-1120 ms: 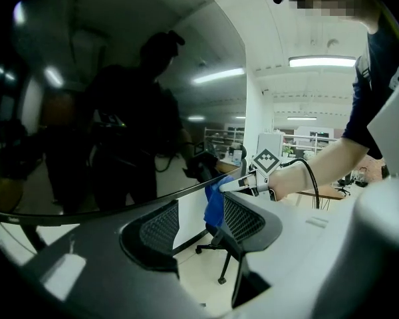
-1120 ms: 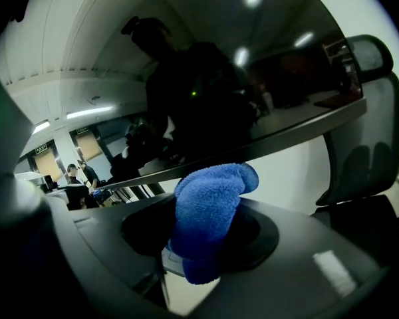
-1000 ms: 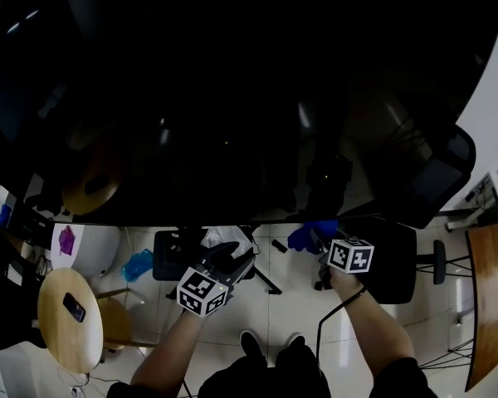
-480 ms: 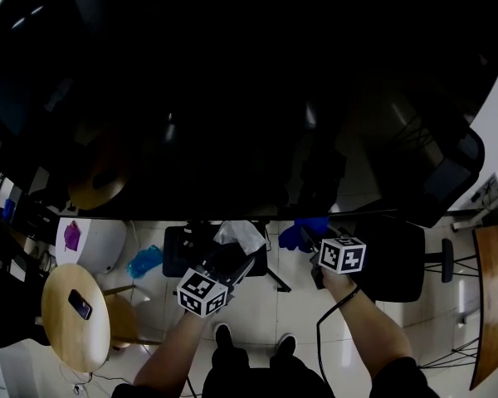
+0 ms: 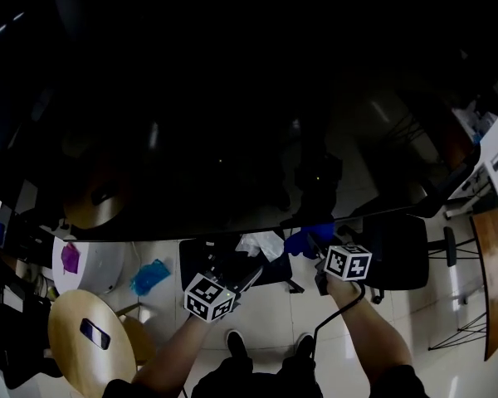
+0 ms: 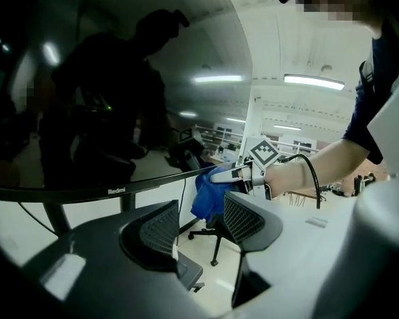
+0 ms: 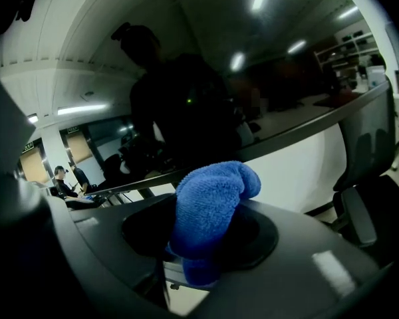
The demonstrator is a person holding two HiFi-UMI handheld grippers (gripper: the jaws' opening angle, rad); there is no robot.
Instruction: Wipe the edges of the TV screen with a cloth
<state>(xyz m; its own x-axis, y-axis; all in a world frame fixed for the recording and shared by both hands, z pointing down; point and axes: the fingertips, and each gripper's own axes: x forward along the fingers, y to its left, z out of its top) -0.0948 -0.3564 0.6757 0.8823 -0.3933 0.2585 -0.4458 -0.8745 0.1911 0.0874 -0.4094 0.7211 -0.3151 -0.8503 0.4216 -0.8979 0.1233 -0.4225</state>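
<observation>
The black TV screen (image 5: 232, 98) fills the top of the head view, and its lower edge (image 5: 166, 233) runs across the middle. My right gripper (image 5: 317, 243) is shut on a blue cloth (image 5: 307, 239), which it holds up against that edge. From the left gripper view the cloth (image 6: 205, 201) hangs from the right gripper (image 6: 219, 175) at the bezel (image 6: 120, 191). In the right gripper view the cloth (image 7: 209, 208) bulges between the jaws below the edge (image 7: 299, 133). My left gripper (image 5: 251, 274) hangs just below the edge, jaws apart and nothing between its pads (image 6: 156, 234).
A crumpled white cloth (image 5: 261, 244) lies on a dark seat (image 5: 216, 259) under the screen. A round wooden table (image 5: 70, 355) with a phone (image 5: 95, 332) stands at the left, beside a blue bag (image 5: 149, 276) on the floor. A black chair (image 5: 398, 251) stands at the right.
The person has stepped, and both grippers have shifted left past the floor and TV stand, keeping to the screen's lower edge. The blue cloth stays in the right gripper.
</observation>
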